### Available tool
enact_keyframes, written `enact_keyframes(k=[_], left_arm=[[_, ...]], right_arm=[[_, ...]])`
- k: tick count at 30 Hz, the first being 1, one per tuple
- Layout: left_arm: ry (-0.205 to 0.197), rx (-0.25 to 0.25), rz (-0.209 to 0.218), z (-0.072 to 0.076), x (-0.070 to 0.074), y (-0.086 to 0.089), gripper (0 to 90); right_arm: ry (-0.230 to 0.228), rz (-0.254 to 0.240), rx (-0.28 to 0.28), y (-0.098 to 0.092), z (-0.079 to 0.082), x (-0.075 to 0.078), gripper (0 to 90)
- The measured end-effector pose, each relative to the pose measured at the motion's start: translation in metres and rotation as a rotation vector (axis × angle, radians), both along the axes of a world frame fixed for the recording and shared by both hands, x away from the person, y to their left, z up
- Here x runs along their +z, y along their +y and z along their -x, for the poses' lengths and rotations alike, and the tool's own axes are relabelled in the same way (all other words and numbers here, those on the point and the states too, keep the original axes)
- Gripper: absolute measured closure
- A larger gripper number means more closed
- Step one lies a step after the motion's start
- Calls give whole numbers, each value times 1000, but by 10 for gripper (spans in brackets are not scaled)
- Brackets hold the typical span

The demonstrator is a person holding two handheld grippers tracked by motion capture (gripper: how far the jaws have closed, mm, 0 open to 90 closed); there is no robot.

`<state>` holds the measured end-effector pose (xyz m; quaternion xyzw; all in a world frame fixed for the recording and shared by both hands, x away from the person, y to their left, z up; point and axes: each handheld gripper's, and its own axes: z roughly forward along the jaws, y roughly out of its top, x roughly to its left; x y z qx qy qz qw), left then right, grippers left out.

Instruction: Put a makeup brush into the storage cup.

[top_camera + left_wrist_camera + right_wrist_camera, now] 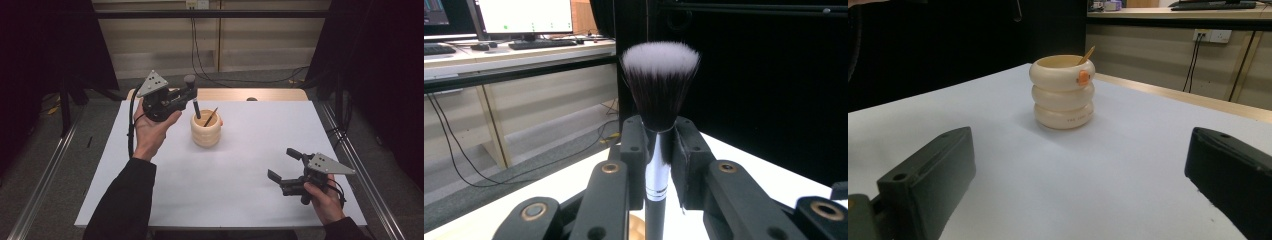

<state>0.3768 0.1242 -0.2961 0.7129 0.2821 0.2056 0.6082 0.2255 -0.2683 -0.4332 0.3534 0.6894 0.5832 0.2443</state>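
High view: white table (235, 170), wooden edge at its far side, dark curtains and cabled floor around.
Left gripper (192, 97) is clamped on a makeup brush (659, 100) above the cream ringed pot (205, 128); right gripper (285, 167) rests wide open, holding nothing, near the table's front right.

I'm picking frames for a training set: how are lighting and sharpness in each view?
High view: white table bright, surroundings dark. Left gripper view: brush fairly sharp, slight glare on its ferrule. Right gripper view: cream holder clear with a soft shadow, right tongs blurred.

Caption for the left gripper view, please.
Left hand-held gripper shut on a makeup brush, bristles up, above the white table.
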Motion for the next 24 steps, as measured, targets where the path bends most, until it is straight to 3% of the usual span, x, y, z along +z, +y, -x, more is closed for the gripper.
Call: enact_keyframes(k=[4, 8, 10, 19, 24], left_arm=[[14, 6, -5, -6, -5, -1, 778], [3, 35, -3, -11, -8, -3, 779], [6, 24, -1, -15, -10, -5, 779], [58, 27, 9, -34, -28, -14, 778], [56, 27, -32, -36, -36, -19, 778]], right_arm=[[1, 0, 3, 0, 0, 0, 0], [-1, 2, 3, 0, 0, 0, 0], [-1, -2, 2, 0, 0, 0, 0], [-2, -8, -8, -2, 0, 1, 0], [-1, -4, -3, -1, 0, 0, 0]])
